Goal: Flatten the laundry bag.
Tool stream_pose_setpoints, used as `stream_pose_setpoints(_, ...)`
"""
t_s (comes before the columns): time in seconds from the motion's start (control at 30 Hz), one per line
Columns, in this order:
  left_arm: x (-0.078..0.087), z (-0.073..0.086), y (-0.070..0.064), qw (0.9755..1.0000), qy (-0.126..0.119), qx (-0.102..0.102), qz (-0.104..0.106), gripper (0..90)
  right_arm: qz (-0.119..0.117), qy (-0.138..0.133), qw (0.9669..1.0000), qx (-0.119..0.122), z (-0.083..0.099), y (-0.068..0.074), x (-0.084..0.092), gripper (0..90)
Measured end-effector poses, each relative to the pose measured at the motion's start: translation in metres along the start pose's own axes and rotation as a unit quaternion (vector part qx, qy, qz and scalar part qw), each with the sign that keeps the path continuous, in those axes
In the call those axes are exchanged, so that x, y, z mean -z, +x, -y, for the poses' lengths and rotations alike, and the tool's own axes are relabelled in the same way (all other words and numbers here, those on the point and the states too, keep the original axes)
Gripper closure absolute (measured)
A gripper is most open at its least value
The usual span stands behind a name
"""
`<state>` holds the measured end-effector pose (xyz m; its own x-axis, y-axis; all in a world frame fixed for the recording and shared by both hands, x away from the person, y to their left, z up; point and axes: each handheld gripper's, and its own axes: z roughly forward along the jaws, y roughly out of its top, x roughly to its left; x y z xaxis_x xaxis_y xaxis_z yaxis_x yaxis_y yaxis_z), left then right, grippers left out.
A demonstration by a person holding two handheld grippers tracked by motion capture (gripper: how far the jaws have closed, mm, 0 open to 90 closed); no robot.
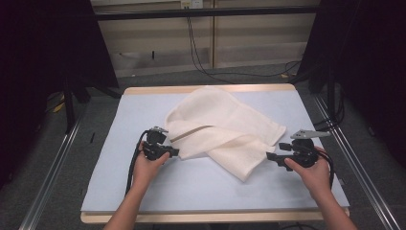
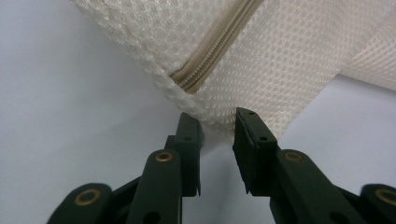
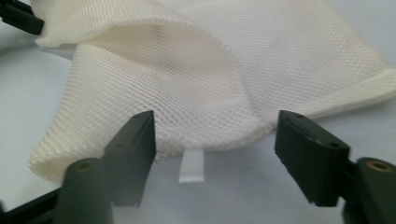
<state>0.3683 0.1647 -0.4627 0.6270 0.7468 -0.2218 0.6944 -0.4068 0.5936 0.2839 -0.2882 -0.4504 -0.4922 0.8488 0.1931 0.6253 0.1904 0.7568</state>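
A cream mesh bag [image 1: 220, 127] lies crumpled on the pale table mat [image 1: 143, 187], its beige zipper [image 2: 219, 46] running up from its near left corner. My left gripper [image 1: 176, 152] sits at that corner. In the left gripper view its jaws [image 2: 217, 122] stand a narrow gap apart with the tip of the bag's corner [image 2: 280, 56] just between them, and the pads are not pressing on it. My right gripper [image 1: 269, 155] is off the bag's lower right end. Its jaws [image 3: 215, 115] stand wide apart, with the bag's edge [image 3: 210, 70] and a small white tag [image 3: 191, 165] just beyond the tips.
The mat covers a wooden-edged table [image 1: 210, 216]. Bare mat lies in front of the bag and to both sides. Metal rails [image 1: 52, 167] run along the table's left and right, and cables [image 1: 196, 52] hang at the back wall. The left gripper's tip [image 3: 18, 16] shows far off in the right gripper view.
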Motion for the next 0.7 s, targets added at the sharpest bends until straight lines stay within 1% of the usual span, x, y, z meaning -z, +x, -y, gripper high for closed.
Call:
stream_pose_setpoints(0.03, 0.0, 0.0, -0.001, 1.0, -0.002, 0.0, 0.001, 71.1, -0.001, 0.01, 0.9999, -0.013, 0.0, -0.001, -0.008, 32.6)
stream_pose_setpoints(0.07, 0.0, 0.0, -0.001, 1.0, -0.002, 0.0, 0.001, 71.1, -0.001, 0.01, 0.9999, -0.013, 0.0, -0.001, -0.008, 32.6)
stream_pose_setpoints(0.13, 0.0, -0.001, -0.001, 1.0, 0.001, -0.002, 0.002, 71.0, -0.009, 0.016, 0.9991, -0.039, 0.0, -0.003, -0.013, 37.3)
stream_pose_setpoints(0.17, -0.001, 0.0, -0.002, 1.0, -0.003, 0.002, 0.001, 71.0, -0.013, 0.017, 0.9988, -0.045, 0.0, -0.003, -0.014, 39.5)
stream_pose_setpoints(0.23, -0.001, -0.001, -0.002, 1.0, 0.002, -0.003, 0.001, 71.1, -0.018, 0.021, 0.9984, -0.049, 0.0, -0.003, -0.014, 44.6)
stream_pose_setpoints(0.27, -0.001, -0.001, -0.002, 1.0, 0.002, -0.004, 0.001, 71.0, -0.023, 0.022, 0.9982, -0.05, 0.0, -0.003, -0.014, 49.7)
stream_pose_setpoints(0.3, -0.001, -0.002, -0.003, 1.0, 0.001, -0.003, 0.003, 71.0, -0.031, 0.02, 0.9979, -0.053, 0.001, -0.002, -0.014, 57.3)
stream_pose_setpoints(0.33, -0.001, -0.002, -0.003, 1.0, 0.001, -0.003, 0.003, 71.0, -0.031, 0.02, 0.9979, -0.053, 0.001, -0.002, -0.014, 57.3)
stream_pose_setpoints(0.37, -0.001, -0.002, -0.004, 1.0, 0.001, -0.008, 0.003, 70.8, -0.049, 0.015, 0.9976, -0.047, 0.001, 0.0, -0.015, 70.0)
stream_pose_setpoints(0.43, -0.001, -0.003, -0.005, 1.0, 0.0, -0.007, 0.003, 70.4, -0.055, 0.015, 0.9976, -0.039, 0.002, 0.004, -0.016, 80.3)
stream_pose_setpoints(0.47, 0.0, -0.003, -0.005, 1.0, 0.0, -0.007, 0.003, 70.4, -0.06, 0.013, 0.9977, -0.031, 0.001, 0.004, -0.016, 87.1)
stream_pose_setpoints(0.5, 0.0, -0.003, -0.005, 1.0, 0.001, -0.007, 0.003, 70.4, -0.064, 0.008, 0.9975, -0.027, 0.001, 0.006, -0.016, 90.0)
stream_pose_setpoints(0.53, 0.001, -0.003, -0.005, 1.0, 0.001, -0.008, 0.003, 70.3, -0.064, 0.005, 0.9977, -0.021, 0.001, 0.008, -0.017, 90.0)
stream_pose_setpoints(0.57, 0.001, -0.003, -0.005, 1.0, 0.001, -0.008, 0.004, 70.2, -0.065, 0.002, 0.9978, -0.01, 0.0, 0.01, -0.017, 90.0)
stream_pose_setpoints(0.6, 0.001, -0.003, -0.006, 1.0, -0.003, -0.004, 0.006, 69.7, -0.067, 0.002, 0.9977, -0.002, -0.002, 0.013, -0.016, 90.0)
stream_pose_setpoints(0.63, 0.002, -0.003, -0.006, 1.0, -0.004, -0.004, 0.006, 69.2, -0.072, 0.001, 0.9973, 0.01, -0.003, 0.017, -0.017, 90.0)
stream_pose_setpoints(0.67, 0.002, -0.003, -0.006, 1.0, -0.004, -0.004, 0.006, 69.2, -0.072, 0.001, 0.9973, 0.01, -0.003, 0.017, -0.017, 90.0)
stream_pose_setpoints(0.7, 0.002, -0.002, -0.006, 1.0, -0.003, -0.005, 0.007, 69.2, -0.085, 0.001, 0.9961, 0.024, -0.004, 0.025, -0.017, 90.0)
